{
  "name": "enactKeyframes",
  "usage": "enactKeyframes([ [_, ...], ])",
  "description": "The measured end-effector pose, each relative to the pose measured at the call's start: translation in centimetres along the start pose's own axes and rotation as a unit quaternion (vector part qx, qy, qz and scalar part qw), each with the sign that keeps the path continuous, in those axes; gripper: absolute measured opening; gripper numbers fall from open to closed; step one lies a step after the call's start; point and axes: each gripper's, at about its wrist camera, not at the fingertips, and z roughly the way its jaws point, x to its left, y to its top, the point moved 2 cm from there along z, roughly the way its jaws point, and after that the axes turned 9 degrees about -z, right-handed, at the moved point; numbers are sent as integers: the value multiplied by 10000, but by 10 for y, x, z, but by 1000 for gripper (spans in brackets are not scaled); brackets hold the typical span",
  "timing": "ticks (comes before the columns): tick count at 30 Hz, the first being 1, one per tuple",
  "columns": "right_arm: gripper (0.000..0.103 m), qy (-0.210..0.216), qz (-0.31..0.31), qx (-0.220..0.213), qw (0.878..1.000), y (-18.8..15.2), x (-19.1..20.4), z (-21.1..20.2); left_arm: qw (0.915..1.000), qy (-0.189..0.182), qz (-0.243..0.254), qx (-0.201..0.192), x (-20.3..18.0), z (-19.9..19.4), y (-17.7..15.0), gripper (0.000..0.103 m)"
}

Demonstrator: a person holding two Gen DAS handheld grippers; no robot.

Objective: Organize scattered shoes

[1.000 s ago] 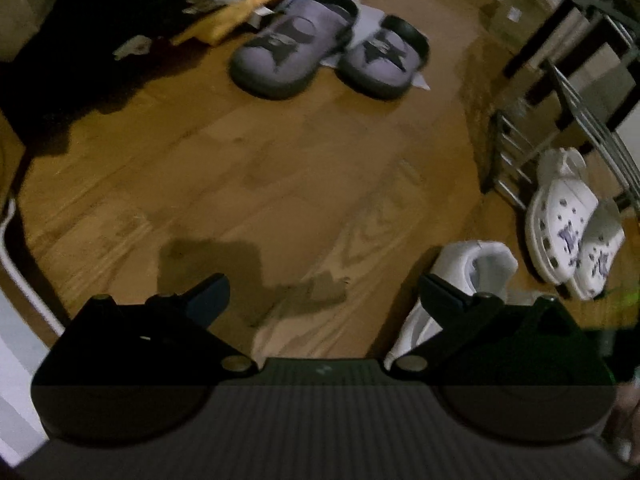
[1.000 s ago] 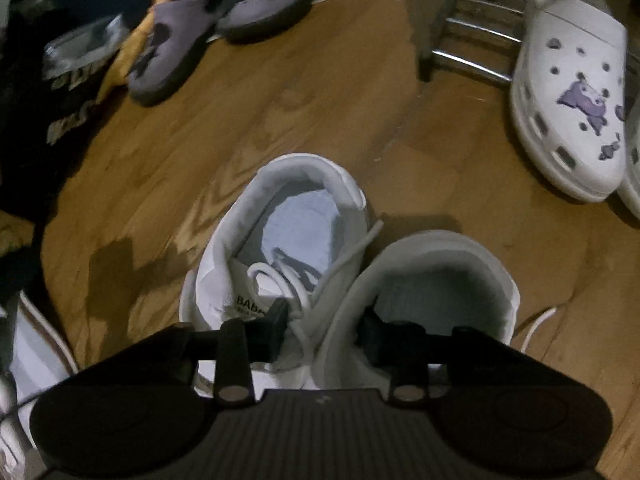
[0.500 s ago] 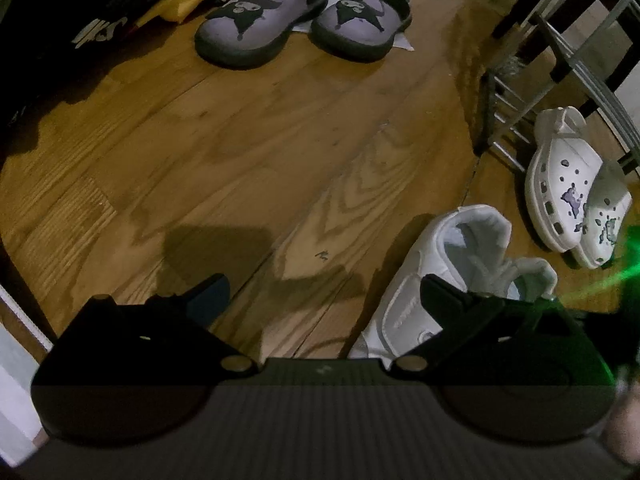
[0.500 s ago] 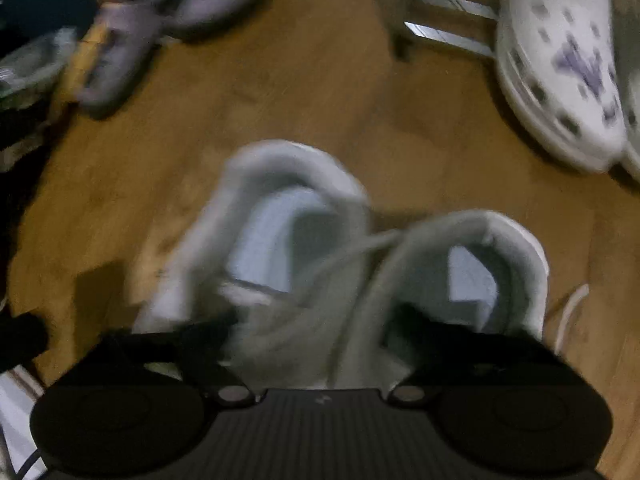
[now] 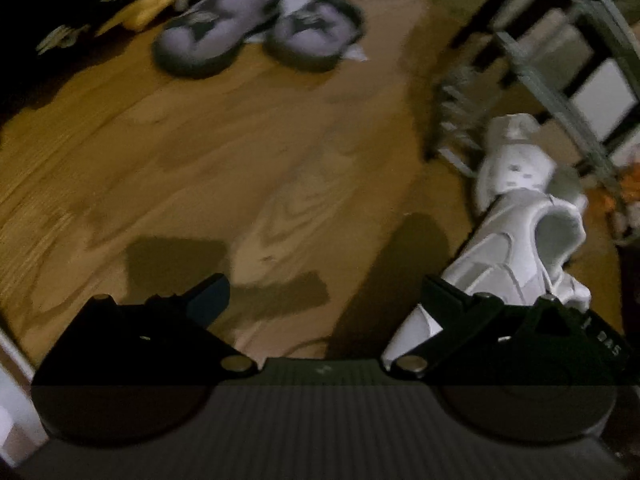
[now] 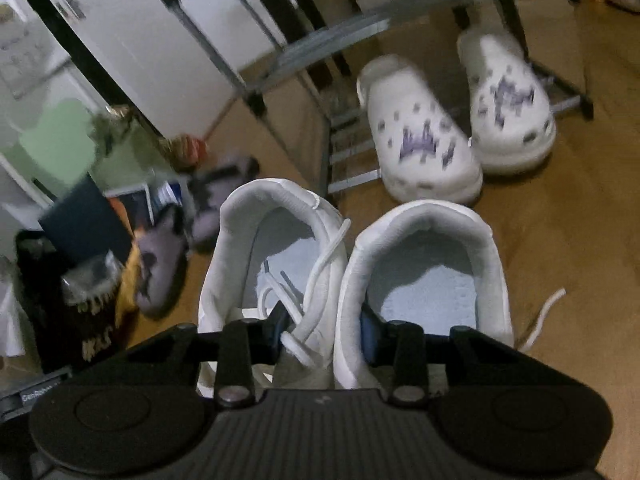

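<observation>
Clogs [image 6: 460, 128], seemingly on rack [image 6: 352, 24] bottom tier; sneakers [image 6: 352, 264] in front.

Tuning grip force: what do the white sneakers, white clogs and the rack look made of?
White sneakers: probably smooth leather or synthetic, matte, stitched panels, padded collars, light fabric lining, cord laces. White clogs: likely moulded foam resin, thick one-piece shells with vent holes and purple charms. Rack: grey metal rods and tubing with dark frame bars; blur hides the finish.
</observation>
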Motion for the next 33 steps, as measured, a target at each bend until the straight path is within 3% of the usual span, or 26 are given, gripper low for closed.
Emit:
enactKeyframes([
  [3,33,102,-80,-356,9993,17,-3,-10,9993,-61,259,-258,-18,-7,-1,103],
  [6,15,201,-96,-546,9983,41,-4,-15,9971,-186,449,-590,-35,-12,-2,103],
  [10,14,193,-609,-250,9976,84,-2,-8,9959,-567,518,-482,-52,0,-4,103],
  [13,15,308,-883,65,9956,96,2,0,9970,-287,691,-190,-59,25,-9,103],
  [14,17,402,-873,167,9952,98,0,1,9969,-124,775,-97,-60,35,-11,103],
  [15,30,525,-769,202,9955,98,-4,-3,9965,-41,828,-32,-61,41,-12,103],
  [16,56,624,-608,129,9961,95,-11,-10,9962,43,871,24,-61,47,-12,103],
  [18,80,590,-491,-127,9970,83,-26,-27,9960,133,883,86,-59,57,-12,103],
  [20,80,439,-619,-233,9968,68,-38,-36,9962,106,838,202,-54,69,-11,103],
  [23,80,308,-1060,-35,9939,52,-52,-28,9978,242,587,172,-46,79,-11,103],
  [27,82,448,-1349,186,9897,49,-74,-6,9991,322,251,71,-42,93,-12,103],
  [29,83,656,-906,462,9927,55,-95,13,9998,206,47,29,-43,100,-10,103],
  [33,88,1082,-540,888,9887,61,-108,46,9985,349,345,-239,-58,113,-8,103],
])
